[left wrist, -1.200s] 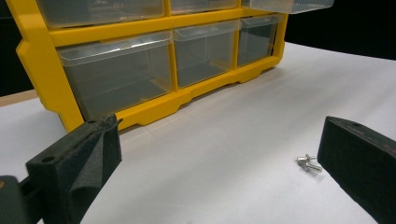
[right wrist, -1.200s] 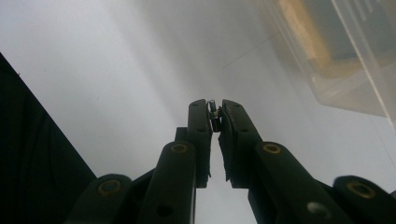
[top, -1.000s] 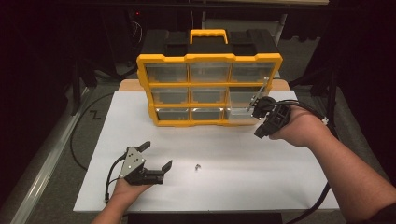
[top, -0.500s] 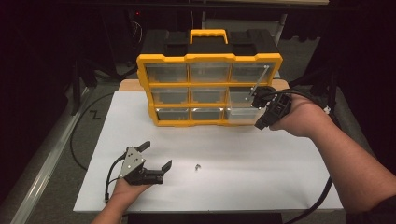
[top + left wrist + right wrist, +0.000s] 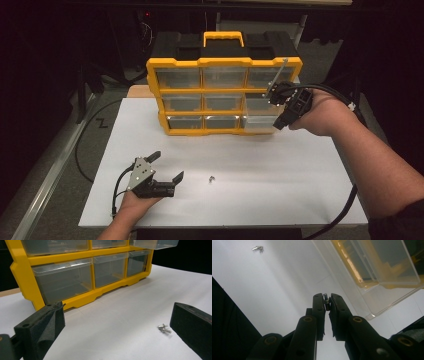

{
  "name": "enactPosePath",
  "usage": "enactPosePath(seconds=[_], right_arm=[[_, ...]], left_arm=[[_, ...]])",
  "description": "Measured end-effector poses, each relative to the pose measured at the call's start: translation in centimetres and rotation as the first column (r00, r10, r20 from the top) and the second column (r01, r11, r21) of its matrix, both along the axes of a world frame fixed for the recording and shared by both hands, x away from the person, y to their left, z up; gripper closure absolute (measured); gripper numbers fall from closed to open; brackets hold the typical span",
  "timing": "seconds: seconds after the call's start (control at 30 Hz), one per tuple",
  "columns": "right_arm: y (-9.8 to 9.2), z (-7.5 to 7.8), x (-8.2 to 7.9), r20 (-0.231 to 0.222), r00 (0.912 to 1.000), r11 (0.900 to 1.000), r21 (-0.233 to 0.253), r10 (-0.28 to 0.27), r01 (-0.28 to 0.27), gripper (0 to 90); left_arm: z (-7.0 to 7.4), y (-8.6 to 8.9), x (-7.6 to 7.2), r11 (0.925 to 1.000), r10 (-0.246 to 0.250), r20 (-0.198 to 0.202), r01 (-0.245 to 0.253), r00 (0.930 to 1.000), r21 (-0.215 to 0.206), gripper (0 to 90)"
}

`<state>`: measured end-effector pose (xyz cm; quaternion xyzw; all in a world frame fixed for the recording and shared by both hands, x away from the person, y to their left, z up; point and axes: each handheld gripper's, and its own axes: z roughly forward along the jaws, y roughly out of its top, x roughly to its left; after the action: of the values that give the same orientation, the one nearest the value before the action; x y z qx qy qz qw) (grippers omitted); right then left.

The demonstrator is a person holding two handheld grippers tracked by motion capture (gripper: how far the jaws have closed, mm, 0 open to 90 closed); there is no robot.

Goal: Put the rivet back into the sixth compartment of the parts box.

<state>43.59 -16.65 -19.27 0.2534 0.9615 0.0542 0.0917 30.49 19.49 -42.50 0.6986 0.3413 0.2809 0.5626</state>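
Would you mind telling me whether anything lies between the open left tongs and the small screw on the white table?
Nothing visible does. The left tongs rest open on the white table, and the small screw lies on bare tabletop just inside one of its jaws. The yellow drawer cabinet stands well behind, and the right tongs are up at its pulled-out drawer.

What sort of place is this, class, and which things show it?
Probably a workshop or lab bench: a yellow parts organizer with clear drawers, a loose screw on the white table, and cabled grippers.

yellow organizer (image 5: 224,90), clear drawers (image 5: 260,122), white table (image 5: 250,165)
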Motion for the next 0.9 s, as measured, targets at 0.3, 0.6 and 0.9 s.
enactPosePath(seconds=[0.3, 0.6, 0.9], right_arm=[[0.6, 0.6, 1.2, 0.010, 0.9999, 1.000, -0.010, -0.004, 0.004, 84.9], [0.9, 0.6, 2.3, 0.013, 0.9997, 1.000, -0.008, -0.019, 0.020, 84.9], [1.2, 0.7, 3.4, 0.022, 0.9993, 1.000, 0.000, -0.029, 0.029, 84.9]], left_arm=[[0.0, 0.1, 0.0, 1.0000, 0.000, -0.001, 0.000, 1.0000, 0.000, 0.6], [0.0, 0.1, 0.0, 1.0000, -0.003, 0.000, 0.003, 1.0000, -0.002, 0.6], [0.0, 0.1, 0.0, 1.0000, -0.004, -0.001, 0.004, 1.0000, -0.002, 0.6]])
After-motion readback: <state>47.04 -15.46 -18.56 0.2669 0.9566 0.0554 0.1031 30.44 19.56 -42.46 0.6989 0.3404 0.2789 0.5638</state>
